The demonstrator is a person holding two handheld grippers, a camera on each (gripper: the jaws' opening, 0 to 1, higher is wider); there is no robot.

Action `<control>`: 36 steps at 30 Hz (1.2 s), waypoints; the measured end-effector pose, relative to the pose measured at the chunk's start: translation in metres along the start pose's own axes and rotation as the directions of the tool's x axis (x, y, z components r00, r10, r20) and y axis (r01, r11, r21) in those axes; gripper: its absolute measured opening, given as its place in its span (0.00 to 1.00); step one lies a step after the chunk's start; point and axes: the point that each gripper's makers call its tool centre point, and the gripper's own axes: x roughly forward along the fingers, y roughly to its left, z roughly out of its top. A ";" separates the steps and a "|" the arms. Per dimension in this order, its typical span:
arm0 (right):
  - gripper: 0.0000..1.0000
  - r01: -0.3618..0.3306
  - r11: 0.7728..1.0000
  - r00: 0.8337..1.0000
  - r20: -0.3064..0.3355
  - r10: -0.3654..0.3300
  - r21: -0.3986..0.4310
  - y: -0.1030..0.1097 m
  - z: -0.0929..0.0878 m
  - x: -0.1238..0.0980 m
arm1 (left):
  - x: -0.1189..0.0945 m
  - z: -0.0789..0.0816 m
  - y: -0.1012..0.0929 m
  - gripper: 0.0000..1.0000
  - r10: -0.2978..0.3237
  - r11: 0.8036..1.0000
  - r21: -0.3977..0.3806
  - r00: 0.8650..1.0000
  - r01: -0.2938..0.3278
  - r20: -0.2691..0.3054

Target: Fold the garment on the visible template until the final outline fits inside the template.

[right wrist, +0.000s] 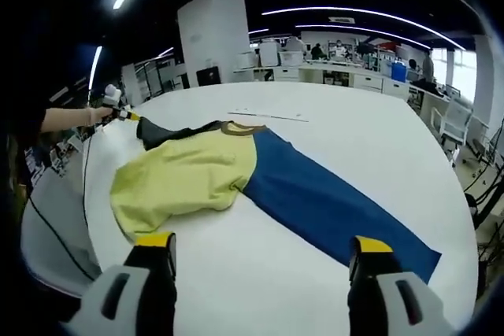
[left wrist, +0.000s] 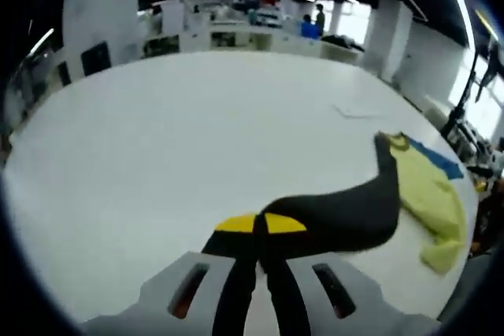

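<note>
Garment [right wrist: 236,175] lies on a big white table [right wrist: 346,131]. It has a yellow part, a long blue part and a black sleeve [left wrist: 346,214]. In the right gripper view the yellow part is bunched up on the left, and the blue part lies flat and runs toward the right. The black sleeve sticks out at the far left end.

The table is round at the edge. A thin pale strip [right wrist: 268,116] lies on it behind the garment. Around it is a big office room with desks, long ceiling lights and people far away.

The left gripper [left wrist: 261,224] has its yellow tips pinched together on the black sleeve. A hand [right wrist: 98,116] holds it at the table's left edge. The right gripper [right wrist: 264,243] hangs above the table near the garment. Its jaws are wide apart with nothing between them.
</note>
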 end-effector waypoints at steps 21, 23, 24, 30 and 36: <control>0.90 -0.005 1.000 0.998 -0.066 0.006 0.018 0.001 -0.021 0.017 | 0.043 -0.045 0.074 0.00 0.156 0.984 -0.037 0.943 -0.174 -0.294; 0.90 -0.007 1.000 0.998 -0.069 0.008 0.014 0.003 -0.022 0.017 | 0.040 -0.048 0.073 0.00 0.163 0.986 0.018 0.926 -0.167 -0.340; 0.90 -0.006 1.000 0.998 -0.069 0.006 0.007 0.004 -0.022 0.017 | 0.038 -0.050 0.070 0.00 0.162 0.987 0.060 0.917 -0.151 -0.365; 0.90 -0.014 1.000 0.999 -0.043 0.014 0.006 0.008 -0.015 0.017 | 0.035 -0.055 0.070 0.00 0.185 0.982 0.110 0.898 -0.153 -0.400; 0.89 -0.007 1.000 1.000 -0.020 0.007 0.001 0.010 -0.012 0.009 | 0.033 -0.054 0.073 0.00 0.221 0.973 0.155 0.894 -0.173 -0.389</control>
